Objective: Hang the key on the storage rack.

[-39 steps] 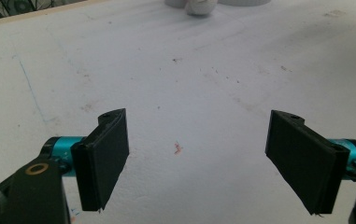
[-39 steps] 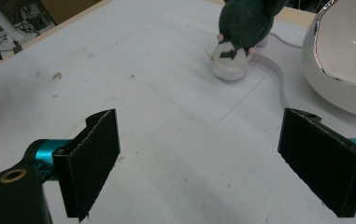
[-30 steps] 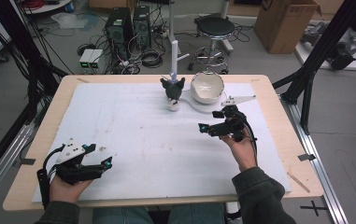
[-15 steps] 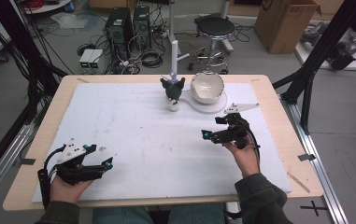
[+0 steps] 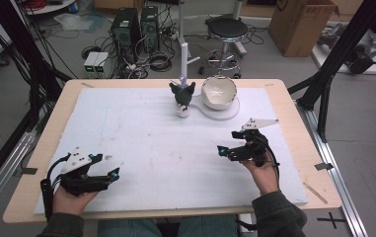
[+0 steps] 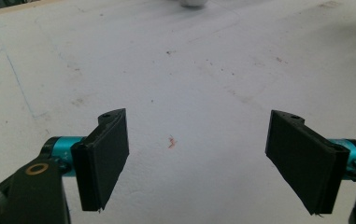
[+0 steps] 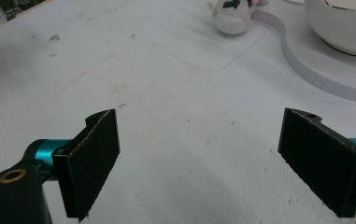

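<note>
My left gripper [image 5: 110, 176] rests near the front left of the white foam board [image 5: 141, 133], held in a hand. Its jaws stand wide apart over bare board, and the left gripper [image 6: 199, 163] has nothing between them. My right gripper [image 5: 227, 144] hovers at the front right, pointing left, and the right gripper [image 7: 199, 163] is open and empty too. A small toy figure [image 5: 182, 98] with a dark head and white body stands at the back centre, and the toy figure [image 7: 231, 16] lies ahead of the right jaws. Beside it a white bowl [image 5: 219, 92] sits on a round white base [image 5: 225, 113].
A white post [image 5: 184, 61] rises just behind the toy. The bowl [image 7: 348, 28] and its base [image 7: 306, 70] lie ahead-right of the right gripper. The wooden table edge [image 5: 294, 123] frames the board. Computers, a stool and a cardboard box stand on the floor beyond.
My right gripper has drawn back from the bowl toward the near edge of the table, still open. The left gripper has hardly moved.
</note>
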Action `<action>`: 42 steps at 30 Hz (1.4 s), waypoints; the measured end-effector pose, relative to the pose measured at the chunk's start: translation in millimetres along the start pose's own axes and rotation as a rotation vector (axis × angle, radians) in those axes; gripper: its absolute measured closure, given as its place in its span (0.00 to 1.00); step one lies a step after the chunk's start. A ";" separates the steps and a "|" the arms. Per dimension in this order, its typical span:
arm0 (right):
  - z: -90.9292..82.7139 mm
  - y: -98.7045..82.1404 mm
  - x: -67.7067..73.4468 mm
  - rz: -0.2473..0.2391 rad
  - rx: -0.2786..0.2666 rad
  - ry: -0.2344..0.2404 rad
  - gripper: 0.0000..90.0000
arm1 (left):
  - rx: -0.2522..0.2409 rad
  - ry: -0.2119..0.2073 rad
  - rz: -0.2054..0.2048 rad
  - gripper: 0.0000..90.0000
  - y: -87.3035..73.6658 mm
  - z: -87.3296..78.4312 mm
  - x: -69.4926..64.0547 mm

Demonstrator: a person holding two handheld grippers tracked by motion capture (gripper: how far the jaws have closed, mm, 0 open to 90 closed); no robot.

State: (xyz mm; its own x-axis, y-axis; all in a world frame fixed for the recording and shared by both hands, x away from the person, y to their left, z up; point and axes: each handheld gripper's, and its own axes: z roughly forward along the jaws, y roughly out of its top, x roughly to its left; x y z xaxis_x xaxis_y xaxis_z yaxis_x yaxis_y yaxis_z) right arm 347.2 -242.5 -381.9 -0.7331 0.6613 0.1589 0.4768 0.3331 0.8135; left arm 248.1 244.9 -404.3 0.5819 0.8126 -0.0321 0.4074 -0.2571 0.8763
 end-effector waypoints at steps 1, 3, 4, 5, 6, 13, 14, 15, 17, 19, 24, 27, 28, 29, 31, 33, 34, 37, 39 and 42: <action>-1.0 -1.2 0.1 -0.001 -0.001 -0.002 0.13 | 0.000 -0.001 -0.002 0.24 -0.1 -0.1 -0.1; -2.6 -3.3 -0.1 -0.004 -0.008 -0.007 0.13 | 0.000 -0.002 -0.002 0.24 -0.4 -0.1 0.0; -3.5 -4.4 -0.1 -0.006 -0.008 -0.010 0.13 | 0.001 -0.005 -0.002 0.24 -0.6 -0.2 0.2; -4.1 -5.7 -0.1 -0.006 -0.008 -0.015 0.13 | 0.003 -0.007 -0.003 0.24 -0.8 -0.4 0.2; -4.8 -7.1 -0.4 -0.007 -0.008 -0.015 0.13 | 0.003 -0.006 -0.003 0.24 -0.9 -0.5 0.1; -10.1 -18.9 -2.9 0.008 -0.013 -0.029 0.13 | 0.004 -0.013 -0.006 0.24 -2.1 -0.8 0.3; -11.2 -20.2 -3.3 0.013 -0.015 -0.031 0.13 | 0.005 -0.015 -0.005 0.24 -2.3 -0.8 0.5; -12.2 -21.2 -3.8 0.016 -0.018 -0.031 0.13 | 0.008 -0.019 -0.005 0.24 -2.4 -0.9 0.8; -14.1 -23.1 -4.5 0.016 -0.022 -0.038 0.13 | 0.009 -0.019 -0.008 0.24 -3.0 -0.8 0.8; -15.5 -25.3 -4.6 0.021 -0.019 -0.044 0.13 | 0.013 -0.021 -0.007 0.24 -3.5 -1.1 1.4; -18.1 -30.9 -5.0 0.030 -0.024 -0.047 0.13 | 0.022 -0.022 -0.004 0.24 -5.0 -1.7 2.7; -21.1 -33.3 -5.0 0.029 -0.029 -0.047 0.13 | 0.026 -0.025 -0.006 0.24 -5.8 -2.0 3.5; -22.2 -34.0 -5.1 0.027 -0.031 -0.050 0.13 | 0.031 -0.023 -0.007 0.24 -6.0 -2.2 3.4; -23.4 -34.7 -5.1 0.030 -0.032 -0.050 0.13 | 0.033 -0.025 -0.008 0.24 -6.3 -2.1 3.3; -25.2 -36.4 -5.2 0.031 -0.034 -0.054 0.13 | 0.033 -0.026 -0.010 0.24 -6.9 -2.1 3.1; -26.7 -38.1 -5.7 0.030 -0.036 -0.058 0.13 | 0.043 -0.027 0.002 0.24 -7.3 -2.4 3.7; -27.3 -39.0 -6.0 0.029 -0.036 -0.057 0.13 | 0.043 -0.029 0.000 0.24 -7.6 -2.3 3.5; -29.3 -41.5 -5.8 0.034 -0.032 -0.063 0.13 | 0.045 -0.026 -0.003 0.24 -8.3 -1.8 3.2; -31.0 -42.9 -5.5 0.029 -0.035 -0.066 0.13 | 0.045 -0.026 -0.004 0.24 -8.6 -1.8 3.4; -34.2 -44.7 -4.9 0.028 -0.044 -0.070 0.13 | 0.051 -0.028 -0.002 0.24 -9.1 -1.9 3.8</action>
State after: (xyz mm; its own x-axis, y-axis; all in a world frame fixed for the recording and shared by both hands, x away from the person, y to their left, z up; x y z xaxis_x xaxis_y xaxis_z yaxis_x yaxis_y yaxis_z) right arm 312.9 -283.7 -399.9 -0.6834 0.7157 0.1441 0.4741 0.2849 0.8331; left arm 245.3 251.2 -411.5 0.6002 0.7984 -0.0476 0.4433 -0.2825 0.8507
